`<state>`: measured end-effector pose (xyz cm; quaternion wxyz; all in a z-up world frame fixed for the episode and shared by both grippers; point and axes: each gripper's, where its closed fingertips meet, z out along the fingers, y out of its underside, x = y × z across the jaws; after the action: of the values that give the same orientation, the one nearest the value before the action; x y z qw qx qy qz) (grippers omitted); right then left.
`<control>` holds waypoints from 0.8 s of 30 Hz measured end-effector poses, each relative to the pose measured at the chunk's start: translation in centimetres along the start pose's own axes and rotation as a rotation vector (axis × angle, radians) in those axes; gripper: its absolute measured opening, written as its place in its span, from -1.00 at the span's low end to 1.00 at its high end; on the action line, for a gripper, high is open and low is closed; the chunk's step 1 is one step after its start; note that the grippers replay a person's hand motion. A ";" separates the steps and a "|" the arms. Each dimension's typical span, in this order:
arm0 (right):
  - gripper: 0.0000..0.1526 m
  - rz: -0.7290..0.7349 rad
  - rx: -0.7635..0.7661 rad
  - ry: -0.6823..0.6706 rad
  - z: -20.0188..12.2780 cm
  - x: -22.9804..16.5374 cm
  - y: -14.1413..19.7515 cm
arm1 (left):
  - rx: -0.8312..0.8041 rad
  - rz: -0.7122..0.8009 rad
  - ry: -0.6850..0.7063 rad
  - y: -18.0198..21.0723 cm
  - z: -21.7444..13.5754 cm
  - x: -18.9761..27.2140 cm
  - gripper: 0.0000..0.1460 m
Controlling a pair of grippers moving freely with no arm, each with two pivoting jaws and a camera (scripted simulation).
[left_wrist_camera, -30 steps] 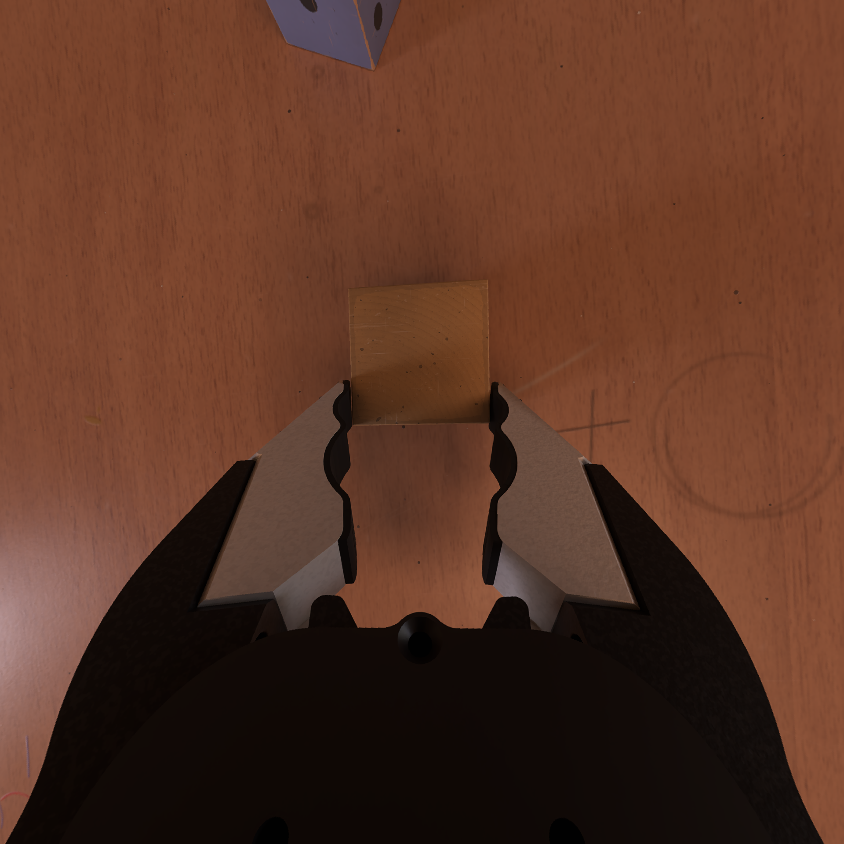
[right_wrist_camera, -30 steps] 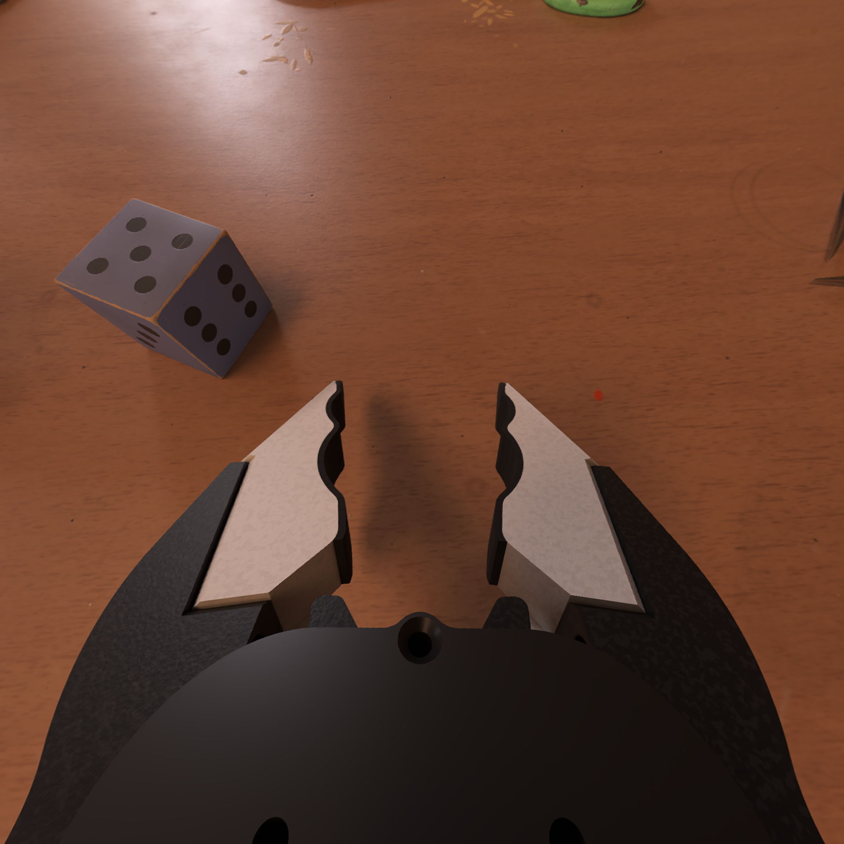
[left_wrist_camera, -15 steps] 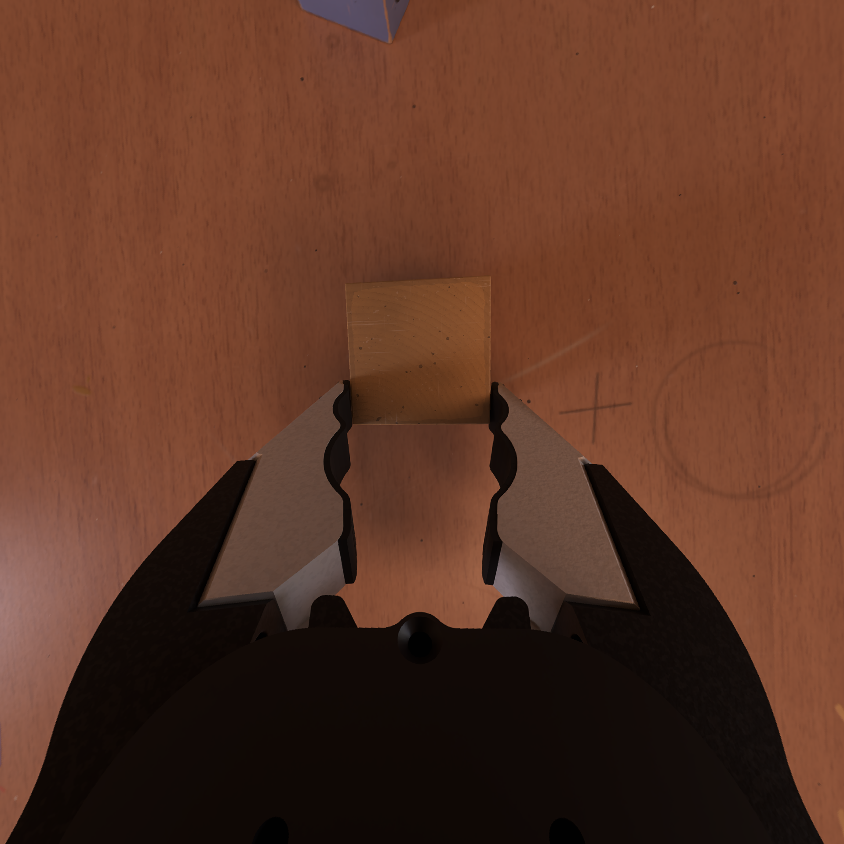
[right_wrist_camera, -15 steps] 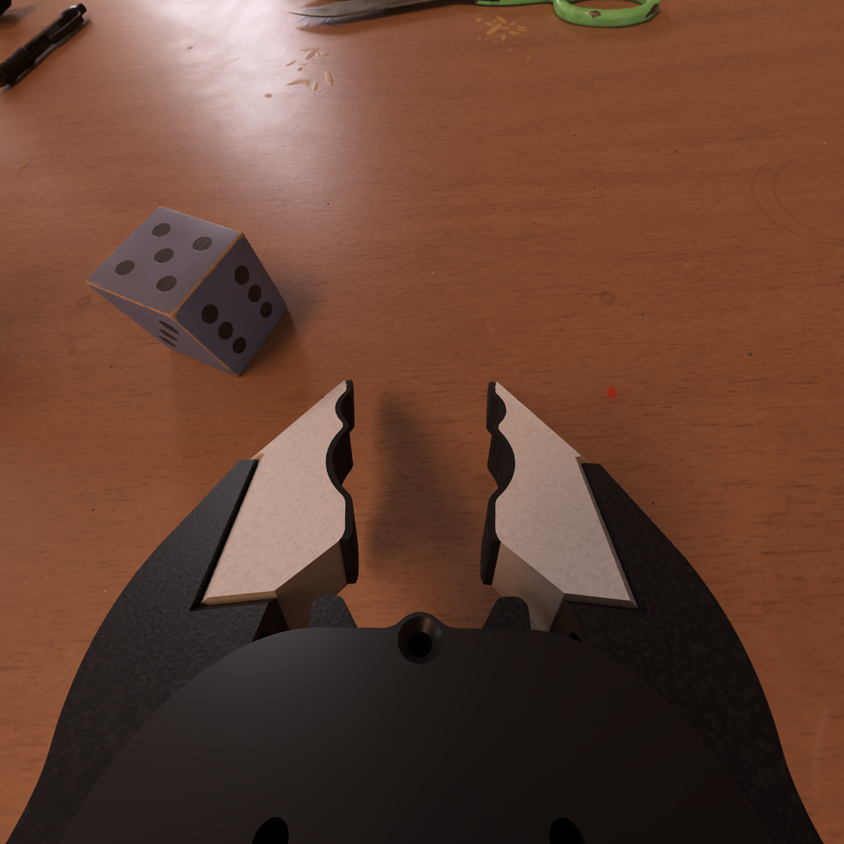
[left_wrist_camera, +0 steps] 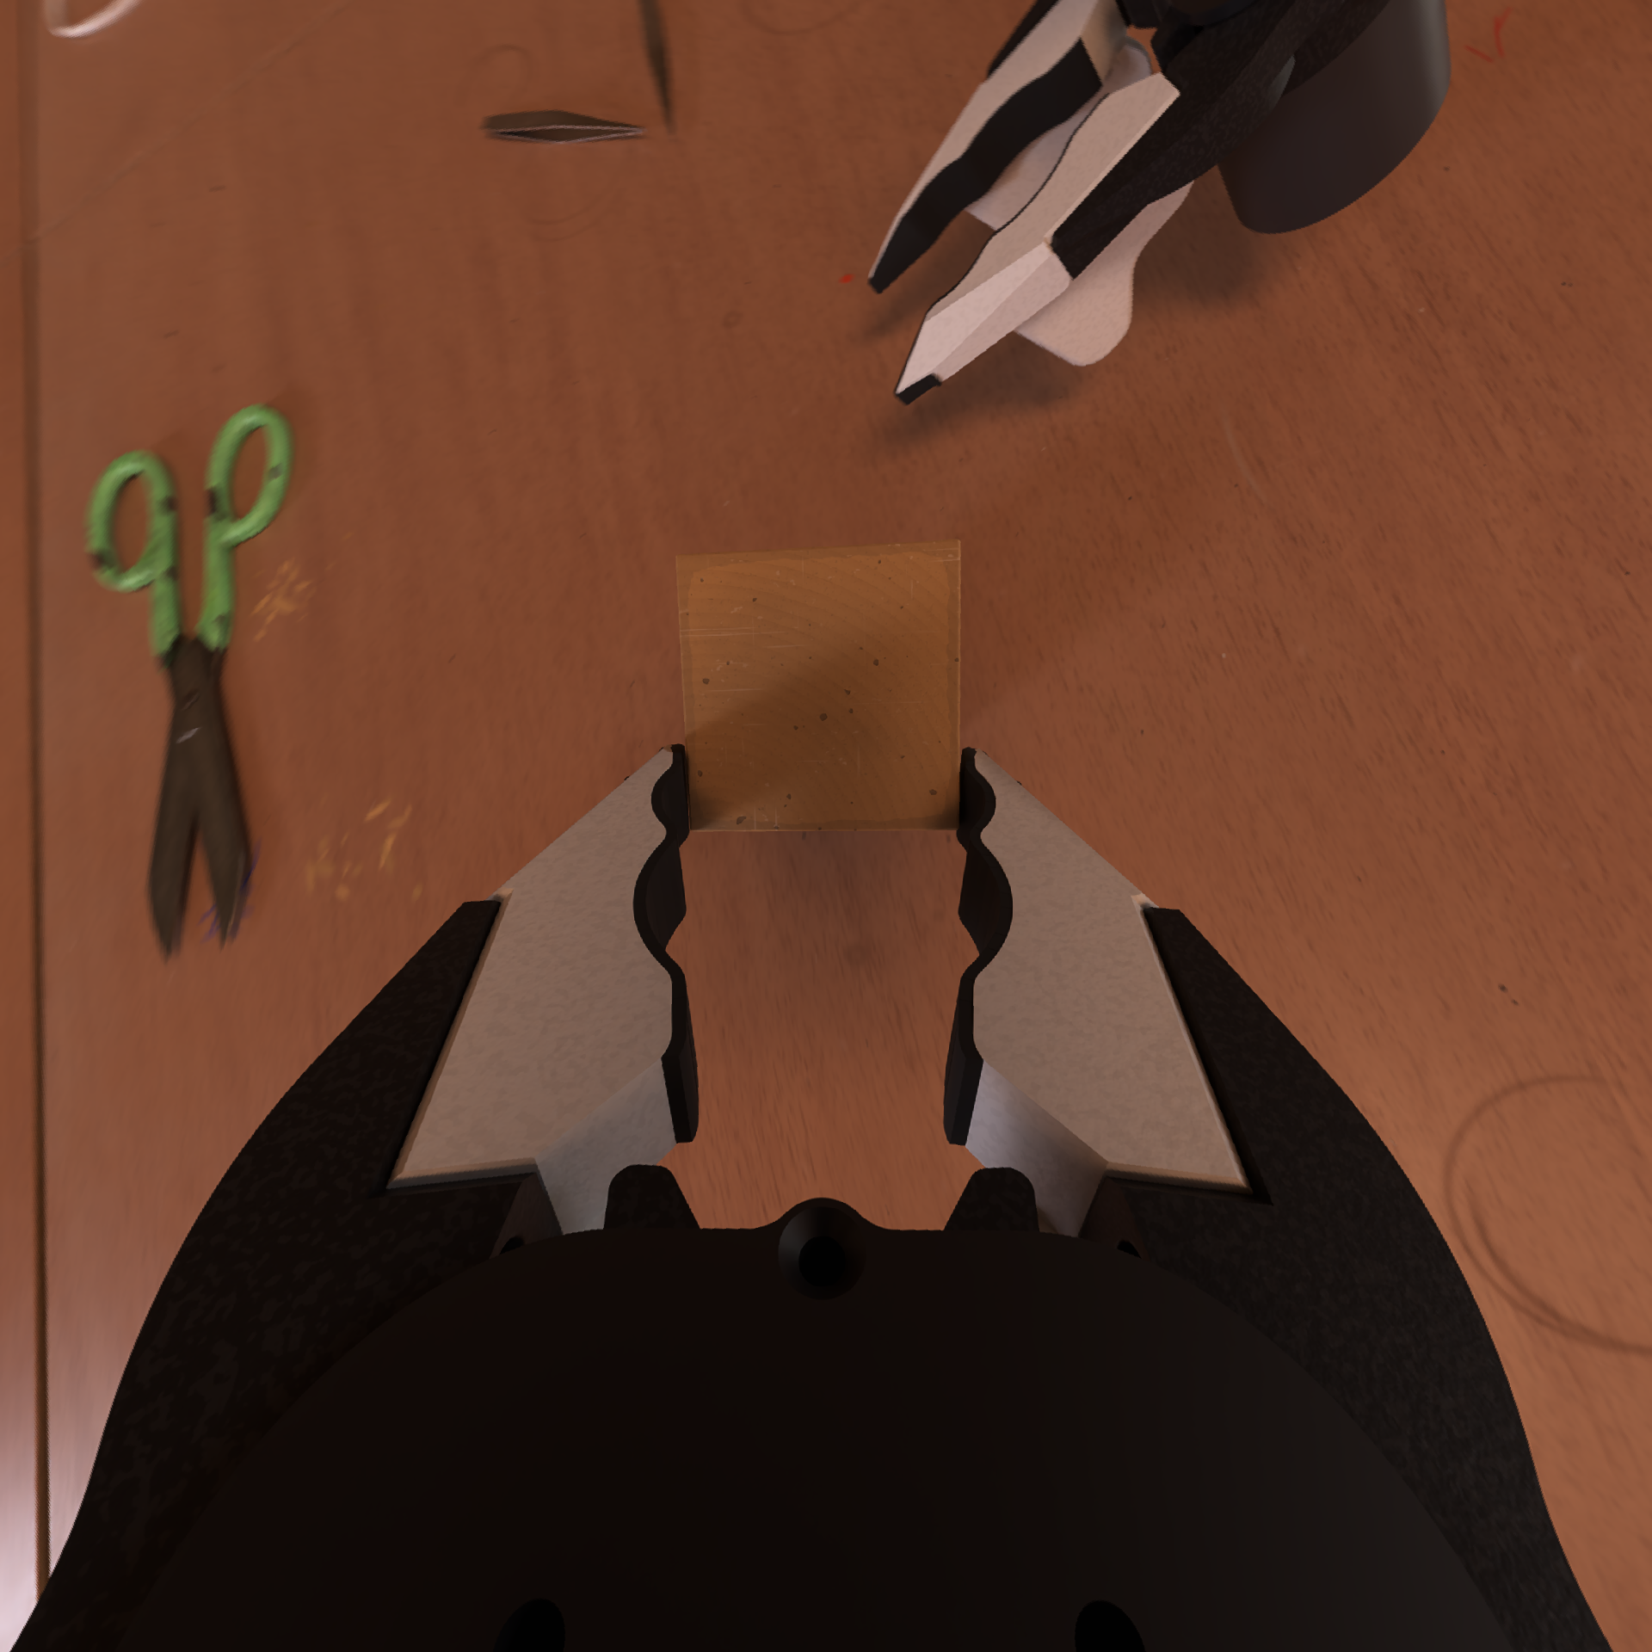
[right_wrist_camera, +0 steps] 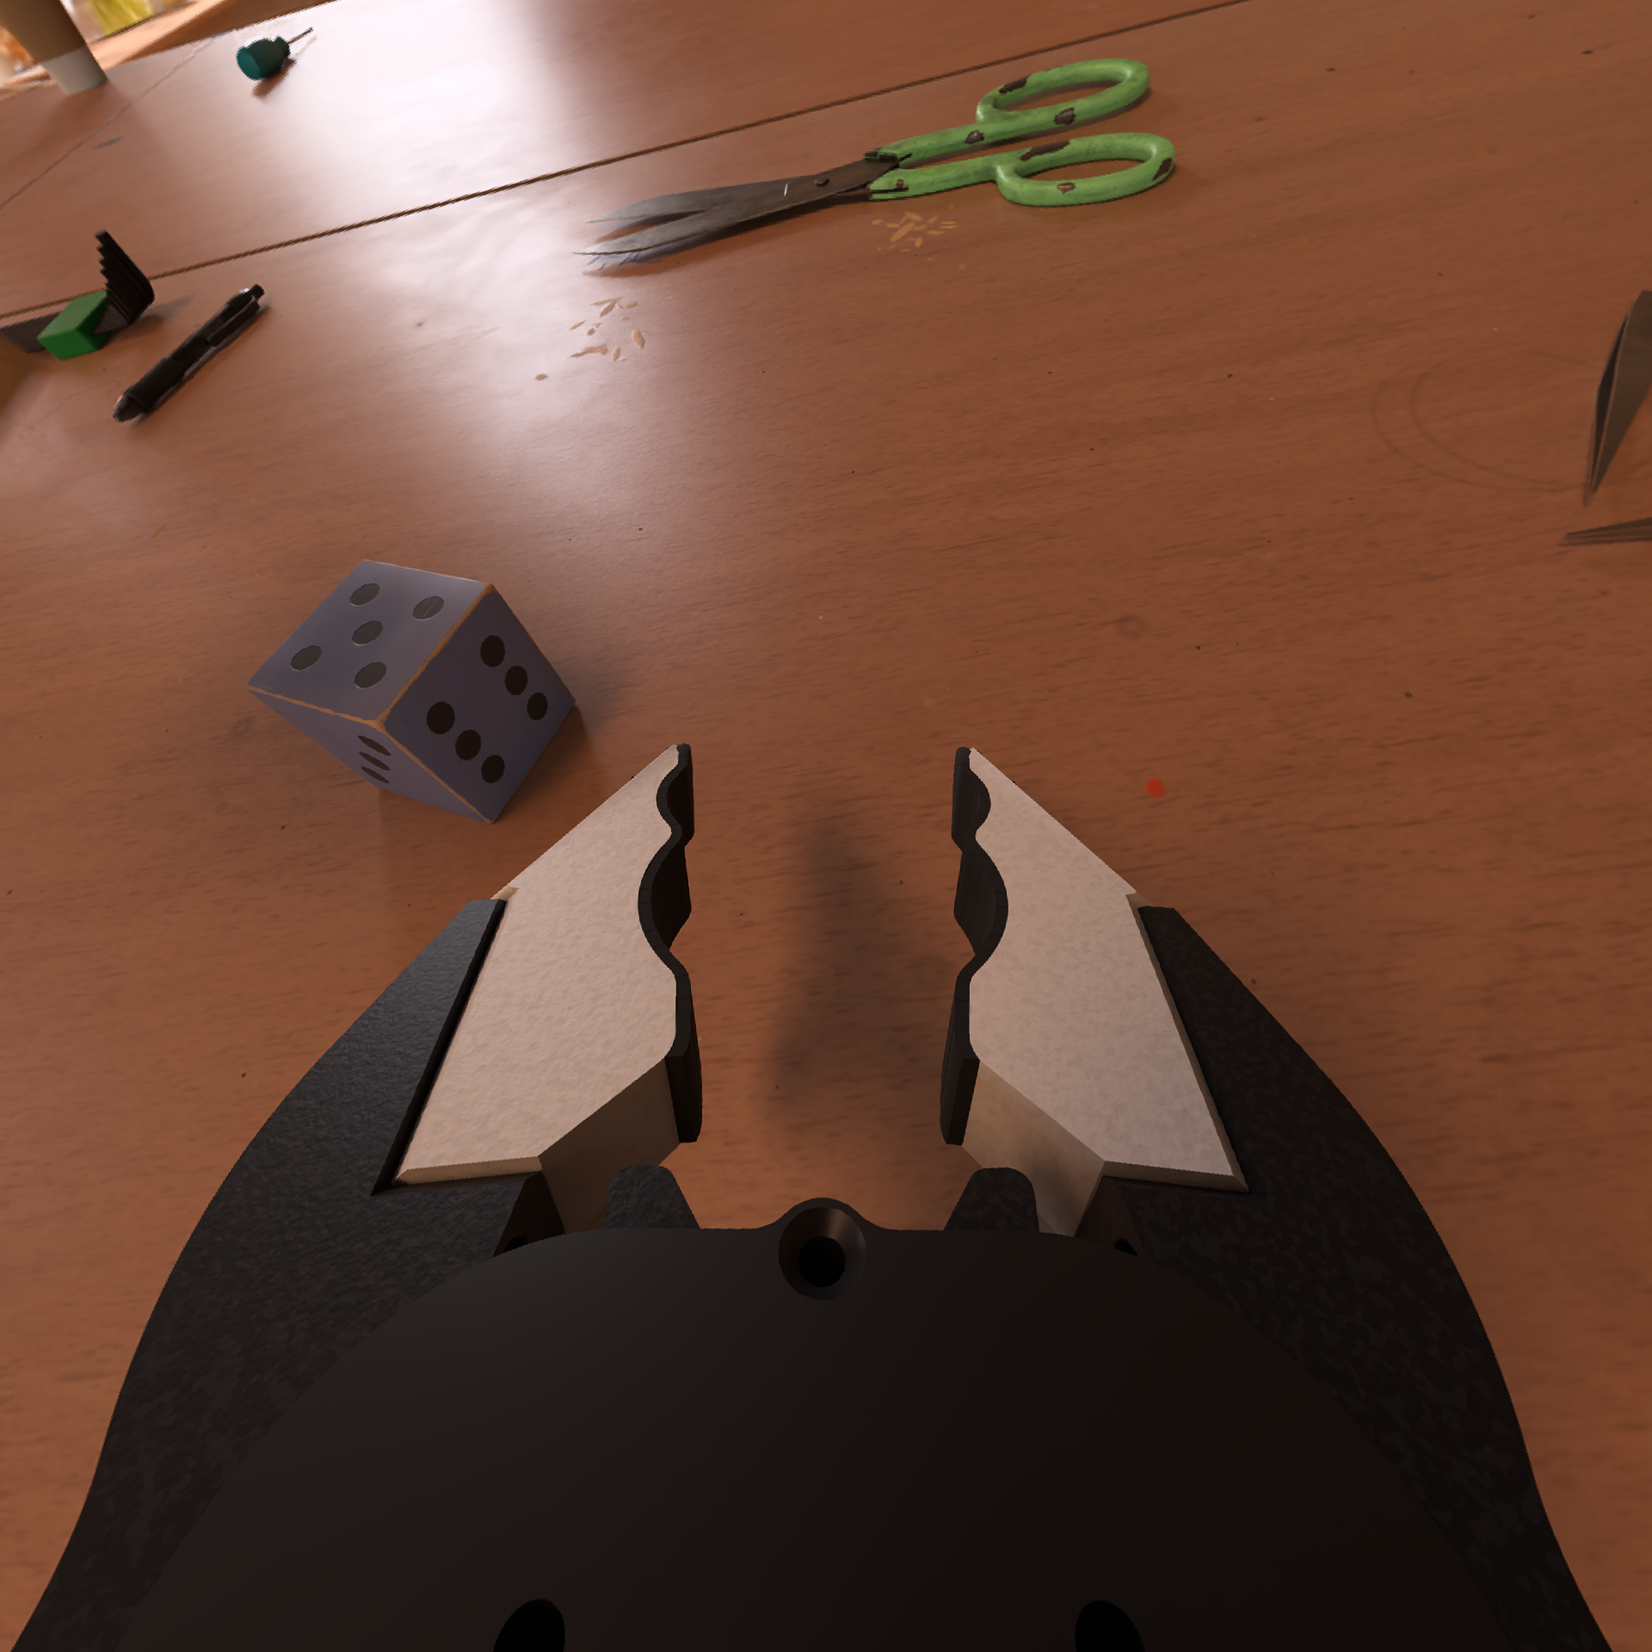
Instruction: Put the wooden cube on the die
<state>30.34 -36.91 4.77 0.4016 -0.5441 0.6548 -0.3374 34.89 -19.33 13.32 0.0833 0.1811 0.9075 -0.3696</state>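
Wooden cube (left_wrist_camera: 821, 684) sits pinched at its near end between my left gripper (left_wrist_camera: 822, 787) fingertips, lifted over the brown table (left_wrist_camera: 1251, 715); its underside is hidden from me. I see my right gripper (right_wrist_camera: 822, 787) spread and holding nothing, low over the table. Just to its left the blue-grey die (right_wrist_camera: 411, 684) rests tilted on the table. Green-handled scissors (right_wrist_camera: 894, 165) lie farther off.
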 end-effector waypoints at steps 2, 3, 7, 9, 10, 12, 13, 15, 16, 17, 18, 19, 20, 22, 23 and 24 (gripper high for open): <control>-0.24 0.014 0.008 0.006 -0.2 0.2 0.0 | -0.014 0.022 0.072 -1.0 2.5 0.0 -0.17; -0.24 0.021 0.012 0.002 -0.3 0.2 0.0 | -0.018 0.018 0.106 -1.3 3.5 0.0 -0.17; -0.24 0.040 -0.010 -0.020 -0.1 0.0 0.3 | -0.080 0.053 0.170 -0.4 6.1 -0.5 -0.17; -0.24 0.040 -0.007 -0.036 0.0 -0.3 0.2 | -0.101 0.059 0.209 0.1 6.7 -0.5 -0.17; -0.24 0.041 -0.007 -0.044 0.0 -0.4 0.1 | -0.105 0.061 0.218 0.2 6.8 -0.6 -0.17; -0.24 0.042 -0.014 -0.058 0.2 -0.5 0.1 | -0.117 0.069 0.231 0.4 6.9 -0.8 -0.17; -0.24 0.045 -0.022 -0.062 0.2 -0.6 0.2 | -0.121 0.074 0.234 0.4 7.0 -0.9 -0.17; -0.24 0.048 -0.034 -0.072 0.4 -0.7 0.3 | -0.113 0.075 0.241 0.4 7.2 -0.9 -0.17; -0.24 0.049 -0.040 -0.076 0.4 -0.7 0.4 | -0.117 0.072 0.235 0.6 7.3 -1.0 -0.17; -0.24 0.052 -0.042 -0.080 0.4 -0.8 0.5 | -0.118 0.067 0.225 0.6 7.4 -1.2 -0.16; -0.24 0.055 -0.040 -0.084 0.3 -0.8 0.5 | -0.109 0.056 0.226 0.6 7.4 -1.2 -0.16; -0.24 0.055 -0.037 -0.084 0.3 -0.8 0.4 | -0.095 0.038 0.237 0.6 7.5 -1.2 -0.16; -0.24 0.056 -0.036 -0.084 0.3 -0.8 0.4 | -0.082 0.022 0.248 0.6 7.6 -1.1 -0.16; -0.24 0.060 -0.037 -0.085 0.4 -0.8 0.4 | -0.077 -0.010 0.268 0.8 7.6 -0.9 -0.16; -0.24 0.062 -0.039 -0.087 0.4 -0.8 0.4 | -0.084 -0.035 0.269 1.1 7.6 -0.8 0.05; -0.24 0.063 -0.039 -0.088 0.4 -0.8 0.4 | -0.085 -0.067 0.262 1.3 7.5 -0.9 0.23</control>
<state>30.55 -36.05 4.36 0.4298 -0.5452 0.6598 -0.2875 36.34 -23.98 7.44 -0.0408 0.1935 0.9310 -0.3068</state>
